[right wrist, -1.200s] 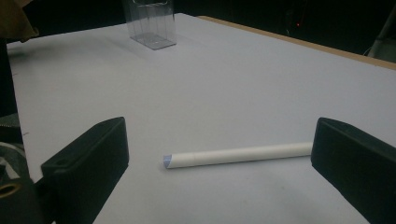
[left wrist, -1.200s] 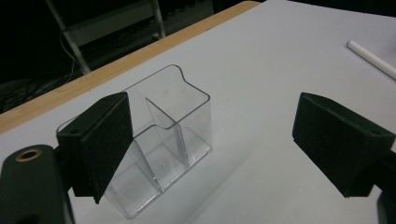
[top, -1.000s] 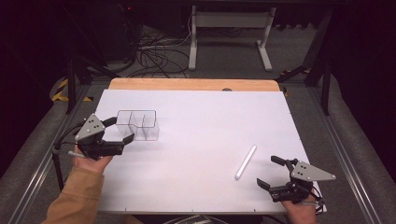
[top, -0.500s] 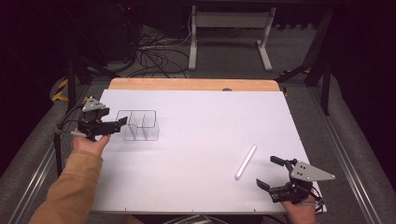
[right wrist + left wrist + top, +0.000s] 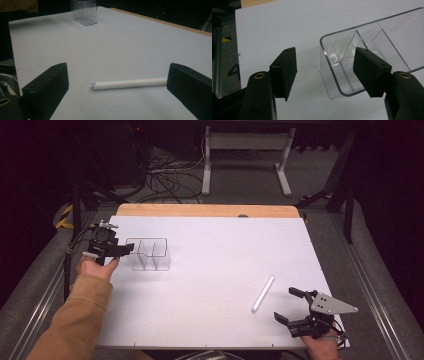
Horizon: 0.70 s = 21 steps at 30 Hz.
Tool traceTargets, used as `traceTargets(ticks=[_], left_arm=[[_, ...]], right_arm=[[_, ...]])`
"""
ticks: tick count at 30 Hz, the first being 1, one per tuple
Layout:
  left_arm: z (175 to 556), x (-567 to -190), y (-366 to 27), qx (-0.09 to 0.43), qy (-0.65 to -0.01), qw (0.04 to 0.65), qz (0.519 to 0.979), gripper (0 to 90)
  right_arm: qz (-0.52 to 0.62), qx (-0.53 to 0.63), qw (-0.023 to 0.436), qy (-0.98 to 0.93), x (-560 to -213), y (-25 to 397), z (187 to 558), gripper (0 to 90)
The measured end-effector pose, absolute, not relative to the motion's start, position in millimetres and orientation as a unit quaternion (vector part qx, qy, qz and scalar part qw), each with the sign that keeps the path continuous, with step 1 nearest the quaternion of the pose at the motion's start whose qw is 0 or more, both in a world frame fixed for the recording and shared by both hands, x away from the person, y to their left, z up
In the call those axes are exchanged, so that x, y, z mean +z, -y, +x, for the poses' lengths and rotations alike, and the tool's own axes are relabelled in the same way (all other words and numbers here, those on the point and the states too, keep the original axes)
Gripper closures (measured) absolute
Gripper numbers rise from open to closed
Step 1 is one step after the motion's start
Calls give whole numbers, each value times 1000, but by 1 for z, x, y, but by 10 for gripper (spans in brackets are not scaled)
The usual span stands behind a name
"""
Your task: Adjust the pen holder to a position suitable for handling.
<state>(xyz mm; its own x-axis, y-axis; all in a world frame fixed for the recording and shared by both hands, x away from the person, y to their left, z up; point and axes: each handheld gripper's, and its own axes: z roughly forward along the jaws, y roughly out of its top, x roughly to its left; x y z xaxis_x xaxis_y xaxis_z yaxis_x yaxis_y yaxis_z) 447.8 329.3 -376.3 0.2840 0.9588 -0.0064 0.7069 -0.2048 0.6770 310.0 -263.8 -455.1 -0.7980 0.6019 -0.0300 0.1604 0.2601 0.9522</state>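
Observation:
A clear plastic container (image 5: 150, 254) with dividers stands on the left part of the white table (image 5: 225, 250). My left gripper (image 5: 125, 249) is level with its left end, jaws open and pointing right at it. In the left gripper view the left gripper (image 5: 327, 68) is open, with the container's (image 5: 362, 24) end wall between the jaws: one jaw outside, the other over the first compartment. A white tube (image 5: 263, 293) lies flat at the front right. My right gripper (image 5: 287, 305) stands open just right of its near end. In the right gripper view the tube (image 5: 130, 83) lies crosswise between the wide-open jaws of the right gripper (image 5: 118, 75).
The table's wooden far edge (image 5: 205, 210) runs along the back. Metal rails (image 5: 47, 290) flank both sides. Cables (image 5: 165, 175) and stand legs (image 5: 245, 157) lie on the dark floor behind. The container (image 5: 83, 11) is seen far off in the right gripper view.
My left gripper has moved away from the person to the container's left end and now points along it. The right gripper and the tube have stayed put.

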Motion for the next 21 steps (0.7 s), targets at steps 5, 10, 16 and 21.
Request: traceTargets(ticks=[5,10,16,21], left_arm=[[455,-380,-328,194,-581,277,740,440],[459,-384,-325,177,-603,263,732,550],[463,-387,-322,174,-616,256,724,684],[466,-389,-318,171,-637,259,706,806]], right_arm=[[248,555,199,-769,-455,264,310,46],[247,553,199,-770,-455,264,310,46],[246,556,200,-769,-455,264,310,46],[244,556,202,-769,-455,264,310,45]])
